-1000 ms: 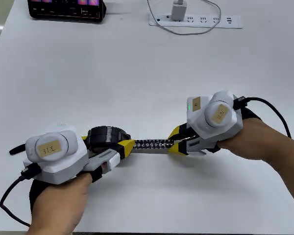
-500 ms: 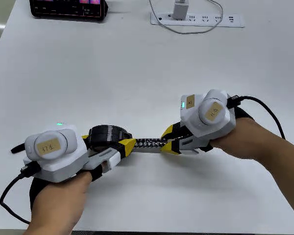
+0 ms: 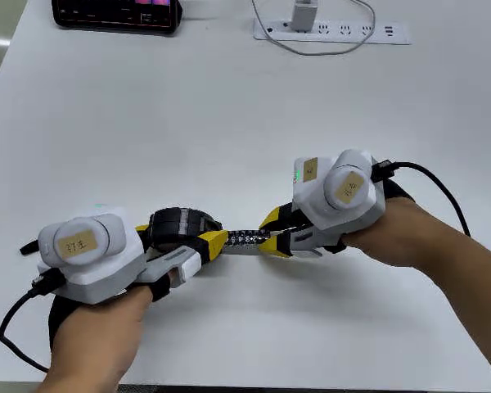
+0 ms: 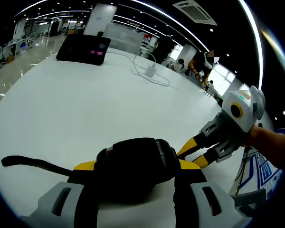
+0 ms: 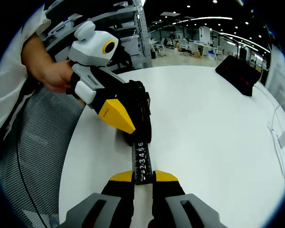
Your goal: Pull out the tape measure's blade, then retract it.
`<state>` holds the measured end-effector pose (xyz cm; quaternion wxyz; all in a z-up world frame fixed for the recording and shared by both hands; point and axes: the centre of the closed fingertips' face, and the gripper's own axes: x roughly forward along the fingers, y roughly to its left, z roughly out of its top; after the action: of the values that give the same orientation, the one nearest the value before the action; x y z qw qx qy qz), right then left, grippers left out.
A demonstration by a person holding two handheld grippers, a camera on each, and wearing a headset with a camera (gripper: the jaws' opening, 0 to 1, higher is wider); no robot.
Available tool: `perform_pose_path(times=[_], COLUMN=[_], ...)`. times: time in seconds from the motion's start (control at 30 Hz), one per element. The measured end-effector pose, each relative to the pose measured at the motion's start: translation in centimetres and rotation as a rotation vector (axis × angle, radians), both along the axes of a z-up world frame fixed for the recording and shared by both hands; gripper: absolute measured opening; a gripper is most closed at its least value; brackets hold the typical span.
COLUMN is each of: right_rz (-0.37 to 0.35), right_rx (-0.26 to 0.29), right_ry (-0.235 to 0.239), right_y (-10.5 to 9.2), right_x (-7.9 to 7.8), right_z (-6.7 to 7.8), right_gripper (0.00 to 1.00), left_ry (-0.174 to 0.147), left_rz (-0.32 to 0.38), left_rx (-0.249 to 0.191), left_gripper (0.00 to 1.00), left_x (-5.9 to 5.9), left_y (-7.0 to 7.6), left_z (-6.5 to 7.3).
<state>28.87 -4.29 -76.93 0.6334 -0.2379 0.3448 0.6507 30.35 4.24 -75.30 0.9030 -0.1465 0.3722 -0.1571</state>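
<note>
Evidently the blade [image 5: 141, 159] — likely springy — is pinched near the case [image 3: 177, 223] by the right tool [image 5: 143, 176], the rigid case by the left tool [image 3: 177, 237].

Table [image 3: 229, 123] open; pwr strip [image 3: 335, 31], screen [image 3: 114, 12] far.

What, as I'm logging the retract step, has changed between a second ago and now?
The right gripper, shut on the end of the blade, moved left toward the tape measure case, so the exposed blade is shorter. Nothing was let go. The left gripper kept clamping the case in about the same spot on the white table.
</note>
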Motion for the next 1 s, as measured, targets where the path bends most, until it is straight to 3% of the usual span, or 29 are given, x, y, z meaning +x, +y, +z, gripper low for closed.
perform_pose_path(times=[0.47,1.0], right_rz=[0.017,0.019], right_rx=[0.045,0.064], right_ry=[0.004,-0.007], right_y=[2.6,4.0], right_x=[-0.6,-0.5], right_z=[-0.2,-0.4], right_gripper=[0.1,0.1], left_ry=[0.002,0.002], left_rz=[-0.006,-0.008], left_rx=[-0.015,-0.02], left_gripper=[0.59,0.59], left_x=[0.0,0.0], left_y=[0.1,0.1], left_z=[0.0,0.0])
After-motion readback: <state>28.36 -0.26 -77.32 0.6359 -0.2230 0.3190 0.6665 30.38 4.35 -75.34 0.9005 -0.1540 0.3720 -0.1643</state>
